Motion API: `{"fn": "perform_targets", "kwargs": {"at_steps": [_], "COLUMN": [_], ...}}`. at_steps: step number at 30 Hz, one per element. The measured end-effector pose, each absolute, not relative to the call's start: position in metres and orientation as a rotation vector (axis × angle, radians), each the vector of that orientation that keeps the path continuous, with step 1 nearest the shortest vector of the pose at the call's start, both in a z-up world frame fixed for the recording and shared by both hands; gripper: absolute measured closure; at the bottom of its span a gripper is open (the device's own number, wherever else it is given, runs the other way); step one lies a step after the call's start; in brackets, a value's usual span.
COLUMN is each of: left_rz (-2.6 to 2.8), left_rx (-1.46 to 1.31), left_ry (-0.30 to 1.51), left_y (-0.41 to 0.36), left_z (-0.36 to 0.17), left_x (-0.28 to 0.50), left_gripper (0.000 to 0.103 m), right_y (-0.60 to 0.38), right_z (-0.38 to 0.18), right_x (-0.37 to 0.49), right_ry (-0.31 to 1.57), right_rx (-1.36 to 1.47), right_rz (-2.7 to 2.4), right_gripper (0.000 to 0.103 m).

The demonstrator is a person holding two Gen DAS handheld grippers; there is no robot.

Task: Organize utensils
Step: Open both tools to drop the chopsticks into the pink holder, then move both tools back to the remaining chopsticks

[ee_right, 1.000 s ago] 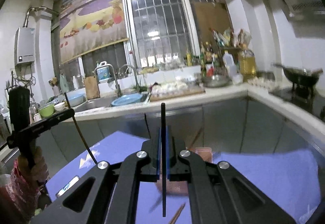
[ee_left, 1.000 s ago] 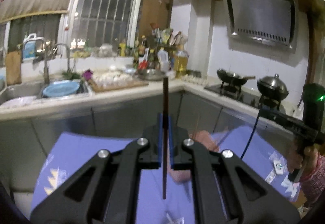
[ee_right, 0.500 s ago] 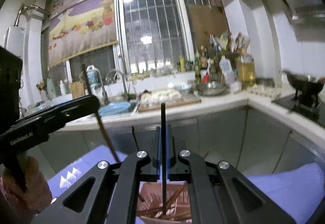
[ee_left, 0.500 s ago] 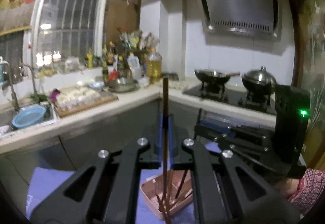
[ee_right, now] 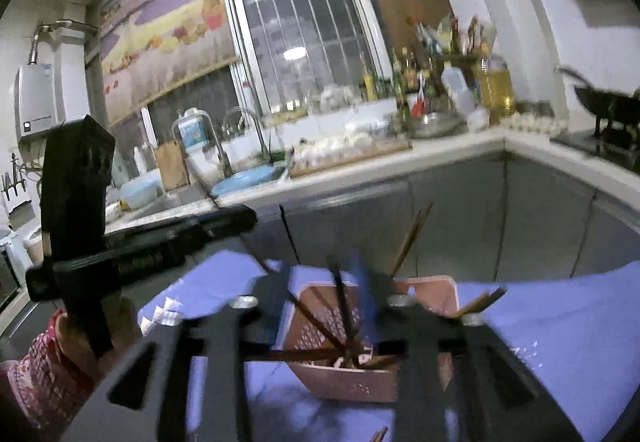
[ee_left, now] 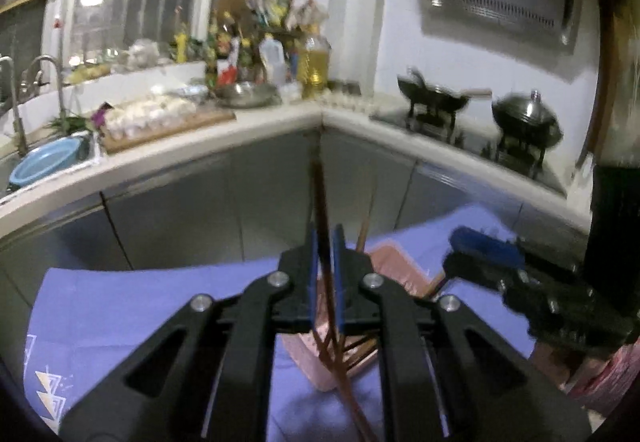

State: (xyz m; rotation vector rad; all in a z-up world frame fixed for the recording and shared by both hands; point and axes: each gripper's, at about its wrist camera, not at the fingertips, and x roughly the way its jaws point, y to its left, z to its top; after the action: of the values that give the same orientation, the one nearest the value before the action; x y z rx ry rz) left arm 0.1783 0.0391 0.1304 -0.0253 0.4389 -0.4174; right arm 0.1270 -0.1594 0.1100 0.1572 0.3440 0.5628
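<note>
Left wrist view: the left gripper (ee_left: 325,274) has just been opening slightly, a chopstick (ee_left: 320,201) loose between narrow jaws. The right gripper (ee_right: 328,306) (blurred) has just been opening, 1 chopstick (ee_right: 343,312) between its parted jaws above the pink basket (ee_right: 430,292).

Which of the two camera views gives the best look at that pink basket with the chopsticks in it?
The right wrist view: the pink basket sits near the centre, showing its perforated floor, front wall and the chopsticks lying inside. In the left wrist view the basket is mostly hidden behind the left gripper, with only its far rim and a corner showing.
</note>
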Motion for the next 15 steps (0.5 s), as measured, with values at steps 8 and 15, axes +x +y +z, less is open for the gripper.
{"fn": "perform_targets", "kwargs": {"at_steps": [8,15], "left_rz": [-0.407,-0.382], "left_rx": [-0.047,-0.103], "left_ry": [0.297,0.27], "left_y": [0.053,0.079], "left_z": [0.176,0.172], "left_x": [0.125,0.087], "left_gripper": [0.076,0.076], "right_y": [-0.165,-0.164], "right_z": [0.144,0.136], "right_x": [0.072,0.052], "right_ry": [0.195,0.227], "right_rx": [0.119,0.086], "right_rz": [0.527,0.542], "right_gripper": [0.05,0.05]}}
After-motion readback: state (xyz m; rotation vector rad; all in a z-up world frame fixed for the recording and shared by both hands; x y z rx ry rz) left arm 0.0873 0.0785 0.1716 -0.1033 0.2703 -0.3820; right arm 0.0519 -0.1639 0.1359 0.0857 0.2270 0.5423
